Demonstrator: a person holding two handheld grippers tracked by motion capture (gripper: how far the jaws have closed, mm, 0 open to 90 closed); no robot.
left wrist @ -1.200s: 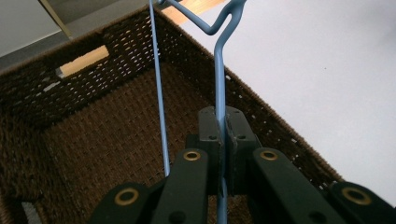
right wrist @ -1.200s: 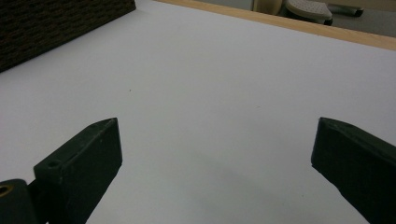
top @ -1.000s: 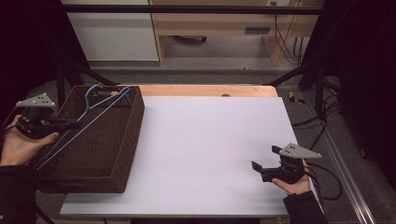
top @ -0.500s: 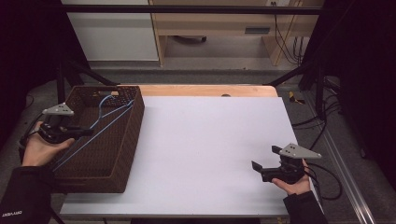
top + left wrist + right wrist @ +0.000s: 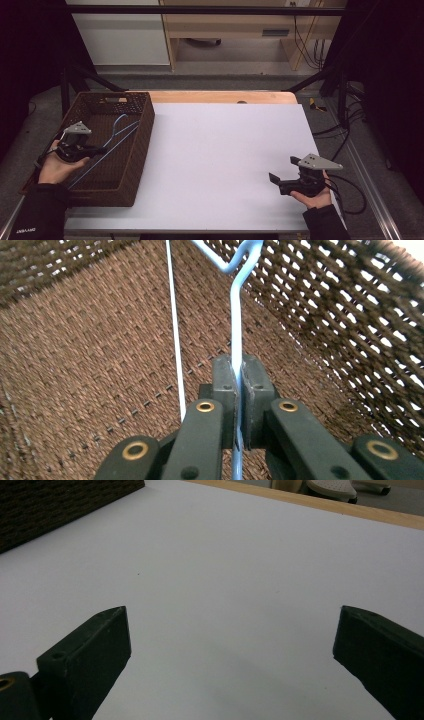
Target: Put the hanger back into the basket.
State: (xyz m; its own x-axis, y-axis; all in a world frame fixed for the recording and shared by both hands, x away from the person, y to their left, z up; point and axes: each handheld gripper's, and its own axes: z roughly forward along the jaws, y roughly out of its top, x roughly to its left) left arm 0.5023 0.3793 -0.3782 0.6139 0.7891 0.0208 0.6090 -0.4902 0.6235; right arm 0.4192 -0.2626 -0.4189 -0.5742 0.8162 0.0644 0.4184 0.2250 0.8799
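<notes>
- The left claw (image 5: 102, 149), seen in the high view, hangs over the open top of a dark brown woven wicker basket (image 5: 145, 125) that sits on the left part of the desk (image 5: 225, 150); the person's left hand (image 5: 57, 165) grips it from the basket's outer side.
- In the left gripper view the left claw (image 5: 238, 382) is pressed together on a thin light blue wire hanger (image 5: 235, 315), whose wire runs up between the two black pads and bends into an angle near the top of the view.
- In the high view the light blue wire hanger (image 5: 117, 135) slants across the inside of the basket, from near the left claw up toward the basket's right wall.
- A thin white rod (image 5: 175, 340) runs just beside the blue wire, over the woven basket floor (image 5: 75, 365); whether it is part of the same hanger cannot be told.
- The right claw (image 5: 274, 178) is near the front right corner of the white desk top, well apart from the basket, held in the person's right hand (image 5: 312, 195).
- In the right gripper view the right claw (image 5: 230, 645) is spread wide with bare white desk (image 5: 225, 555) between its black jaws; a corner of the basket (image 5: 60, 505) shows at the upper left.
- A pale wooden strip (image 5: 220, 96) edges the far side of the desk.
</notes>
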